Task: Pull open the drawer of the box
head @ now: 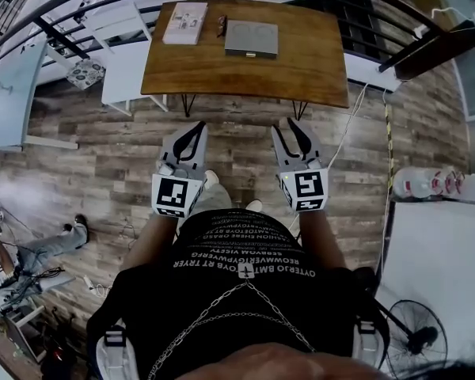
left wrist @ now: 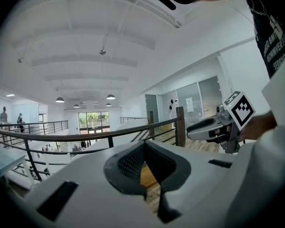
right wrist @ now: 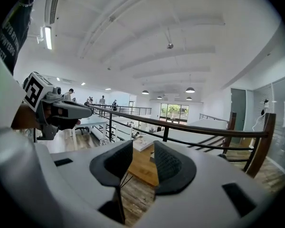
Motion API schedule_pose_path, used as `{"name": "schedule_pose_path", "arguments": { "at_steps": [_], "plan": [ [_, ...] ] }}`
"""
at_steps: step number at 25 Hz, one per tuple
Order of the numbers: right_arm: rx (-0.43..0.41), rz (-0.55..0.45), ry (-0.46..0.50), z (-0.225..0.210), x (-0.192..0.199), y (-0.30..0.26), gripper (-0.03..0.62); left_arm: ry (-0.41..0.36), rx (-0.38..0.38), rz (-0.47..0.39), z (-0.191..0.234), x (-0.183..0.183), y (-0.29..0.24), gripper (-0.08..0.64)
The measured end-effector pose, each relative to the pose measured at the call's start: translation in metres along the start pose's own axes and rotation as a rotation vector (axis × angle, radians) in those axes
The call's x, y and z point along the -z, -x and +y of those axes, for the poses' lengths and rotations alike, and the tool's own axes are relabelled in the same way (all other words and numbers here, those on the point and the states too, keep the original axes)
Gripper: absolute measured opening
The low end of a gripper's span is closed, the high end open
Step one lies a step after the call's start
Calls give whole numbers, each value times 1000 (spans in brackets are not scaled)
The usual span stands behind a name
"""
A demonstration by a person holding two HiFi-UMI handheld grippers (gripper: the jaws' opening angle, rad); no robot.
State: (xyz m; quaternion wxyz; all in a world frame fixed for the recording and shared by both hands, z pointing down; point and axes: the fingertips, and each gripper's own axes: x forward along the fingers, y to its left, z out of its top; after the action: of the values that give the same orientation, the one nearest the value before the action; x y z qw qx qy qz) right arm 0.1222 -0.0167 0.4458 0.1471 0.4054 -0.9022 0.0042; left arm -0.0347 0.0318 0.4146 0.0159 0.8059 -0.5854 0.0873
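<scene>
Left gripper (head: pixel 193 133) held level over the floor, short of the table's (head: pixel 317 77) near edge. Its tips meet, nothing between them; through the gap behind the tips only wood shows.

- White flat box (head: pixel 185 22) by the table's far-left corner.
- Small dark item (head: pixel 221 26) beside it, too small to tell.
- Grey box (head: pixel 251 38) at the middle of the far edge, drawer shut. Likely the target, with a handle-like tab on the side facing the person.

Right gripper (head: pixel 290 130) parallel to the left, also short of the near edge. Jaws partly apart, empty, touching nothing.

Judgement: both are carried forward as a pair on approach. The box is well out of reach.
</scene>
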Motion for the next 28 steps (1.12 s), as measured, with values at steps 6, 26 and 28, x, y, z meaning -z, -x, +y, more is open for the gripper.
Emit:
{"name": "schedule_pose_path", "arguments": {
  "at_steps": [6,26,28],
  "plan": [
    [3,18,-5,2,-3,-32,137,2,22,28,26,16,-19,6],
    [53,12,6,25,-45,-120,137,12,71,-15,126,12,-51,6],
    [59,16,7,27,-49,-127,137,18,82,-18,133,9,-55,6]
  ]
}}
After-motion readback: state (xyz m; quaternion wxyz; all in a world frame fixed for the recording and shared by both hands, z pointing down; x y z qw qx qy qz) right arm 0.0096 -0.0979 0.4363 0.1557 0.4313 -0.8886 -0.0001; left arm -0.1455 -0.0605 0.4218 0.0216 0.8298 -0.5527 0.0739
